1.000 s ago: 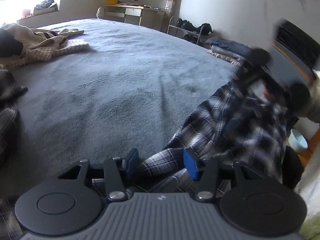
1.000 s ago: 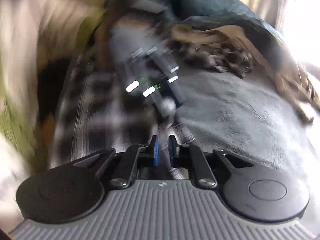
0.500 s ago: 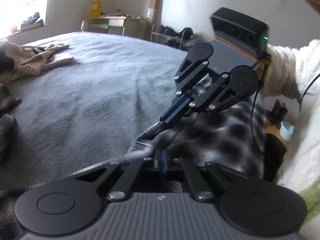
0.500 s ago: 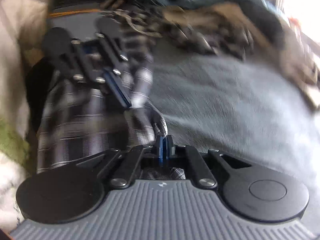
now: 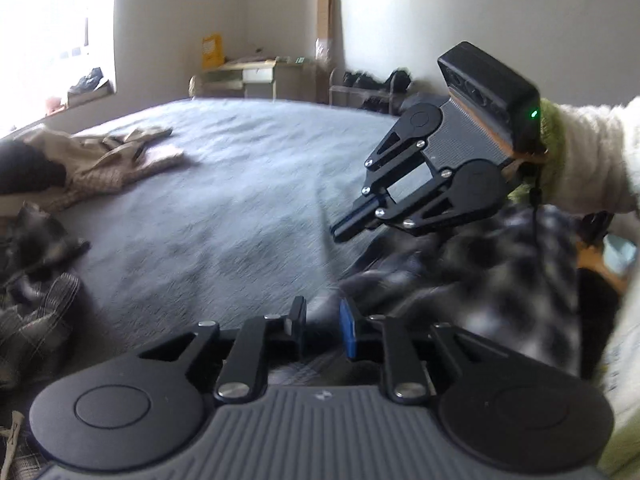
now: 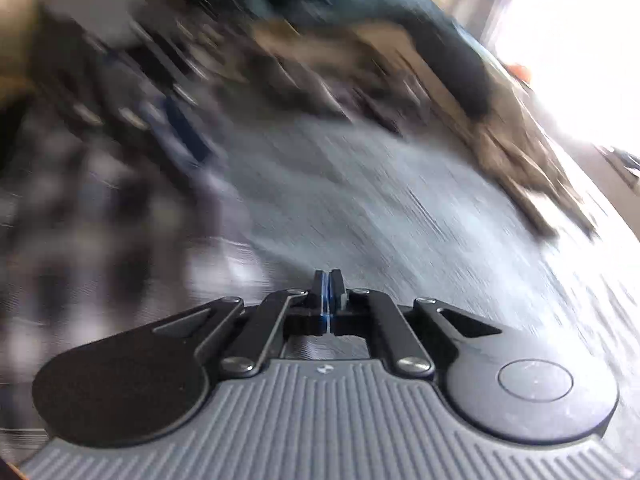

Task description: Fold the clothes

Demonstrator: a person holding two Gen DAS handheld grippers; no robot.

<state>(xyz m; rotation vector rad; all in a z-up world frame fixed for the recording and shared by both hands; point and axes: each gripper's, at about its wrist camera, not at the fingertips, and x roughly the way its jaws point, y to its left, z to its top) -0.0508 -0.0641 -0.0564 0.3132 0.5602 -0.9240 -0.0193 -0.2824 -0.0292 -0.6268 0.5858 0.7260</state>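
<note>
— Grey bedspread [image 5: 224, 208] fills most of the left wrist view, with white walls behind, a low desk [image 5: 248, 78] against the far wall and a shoe rack [image 5: 360, 92] beside it. What lies on the bed?

— At the left, a heap of beige clothes [image 5: 112, 160] with something dark against it, and nearer the camera a crumpled dark checked garment [image 5: 36, 292]. The plaid shirt [image 5: 500, 280] sits at the right, bunched on the bedspread (blurred, so its folds are hard to read).

— And the left gripper [image 5: 323, 326]?

— Its jaws have just been opening and now stand a little apart. Plaid cloth shows low between and behind them, but the pads do not press on it.

— What stands in the way?

— The right gripper [image 5: 340, 232] hangs over the shirt, tilted down towards the bedspread, held by an arm in a fluffy cream sleeve [image 5: 592, 152]. Its fingers are pressed together, with nothing visible between the tips.

— Does the right wrist view agree?

— Yes, though it is badly smeared. The right gripper [image 6: 329, 278] shows its pads touching, over grey bedspread [image 6: 400, 220], with the plaid shirt [image 6: 80, 220] at the left and the beige clothes [image 6: 500, 128] further off. A dark smear with blue in it at upper left may be the left gripper; I cannot tell for certain.
</note>
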